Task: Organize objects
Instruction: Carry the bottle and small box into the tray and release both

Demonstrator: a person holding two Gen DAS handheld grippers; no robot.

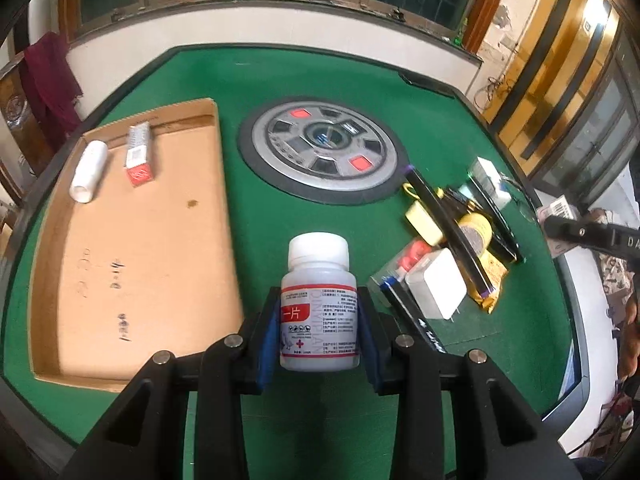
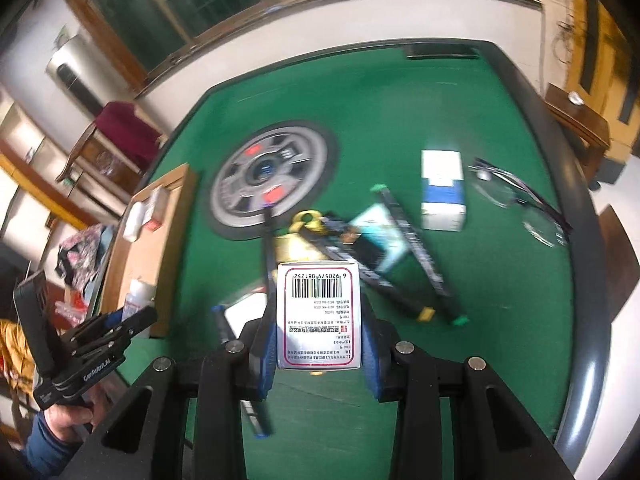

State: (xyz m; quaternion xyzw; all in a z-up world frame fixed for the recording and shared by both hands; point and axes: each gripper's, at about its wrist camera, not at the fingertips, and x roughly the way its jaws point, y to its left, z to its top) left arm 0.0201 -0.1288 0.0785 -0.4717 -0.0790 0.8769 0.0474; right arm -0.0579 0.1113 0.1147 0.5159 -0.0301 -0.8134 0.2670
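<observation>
A white pill bottle [image 1: 319,304] is pinched upright between the blue pads [image 1: 270,344] of the left gripper [image 1: 319,336], its cap raised above the fingertips and its red-banded label turned to the camera. It is held over the green table [image 1: 320,80], just beside the near right corner of the cardboard tray [image 1: 152,248], which is seen at ten o'clock from the bottle. Inside the tray, at its far left end, a white roll [image 1: 89,171] and a small red-and-white box [image 1: 139,156] lie side by side. A round grey hub [image 1: 323,148] is set into the felt at twelve o'clock. At two o'clock a heap of loose items is spread: a white charger [image 1: 436,289], a yellow packet [image 1: 490,276] and long black sticks [image 1: 448,224] laid across them.

In the right wrist view, a white barcode box [image 2: 319,316] is clamped between the pads of the right gripper [image 2: 319,340], barcode end pointing away. Beyond it, at one o'clock, a blue-and-white carton [image 2: 443,190] stands on the felt, with spectacles [image 2: 520,204] near it at two o'clock. The brass-coloured thing [image 2: 298,246] directly behind the box is blurred; it may be a padlock.
</observation>
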